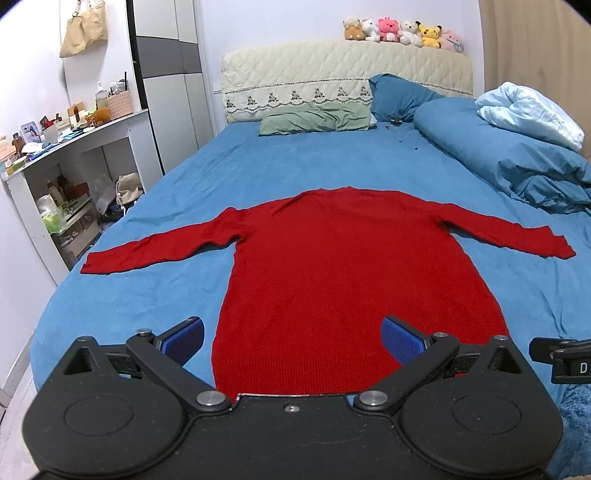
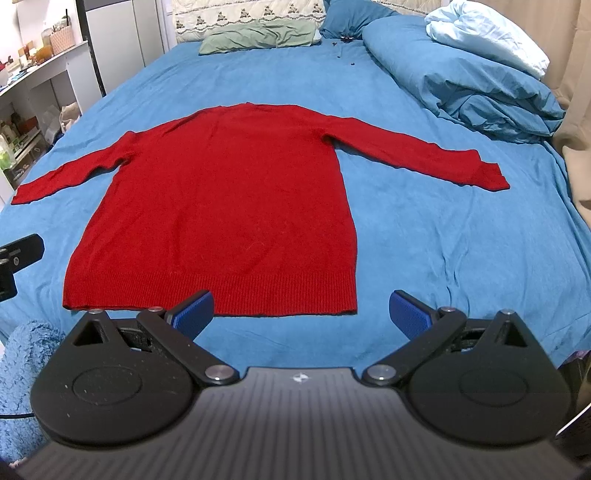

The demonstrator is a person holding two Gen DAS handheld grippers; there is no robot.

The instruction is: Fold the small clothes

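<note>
The left tongs (image 1: 291, 339) were held wide open just above the hem of a red sweater (image 1: 354, 280), their blue pads (image 1: 400, 341) spread apart and nothing gripped between them. The right tongs (image 2: 301, 315) were likewise spread wide and empty, poised just short of the sweater's hem near its right corner, one pad over the ribbed edge and the other over bare sheet.

The sweater (image 2: 221, 199) was laid flat on the blue bed (image 2: 443, 240), hem nearest the tongs, collar farthest, both sleeves stretched out to the sides. To the left of the sweater, off the bed, a white shelf unit (image 1: 74, 166) crowded with small items was seen. Beyond and to the right of the sweater a bunched blue duvet (image 1: 517, 162) was heaped, with a pale blue cover (image 1: 532, 114) on top. Beyond the collar a green pillow (image 1: 317, 118) and a blue pillow (image 1: 399, 96) were propped against a cream quilted headboard (image 1: 332, 70), along the top of which a row of plush toys (image 1: 402, 33) was lined up.
</note>
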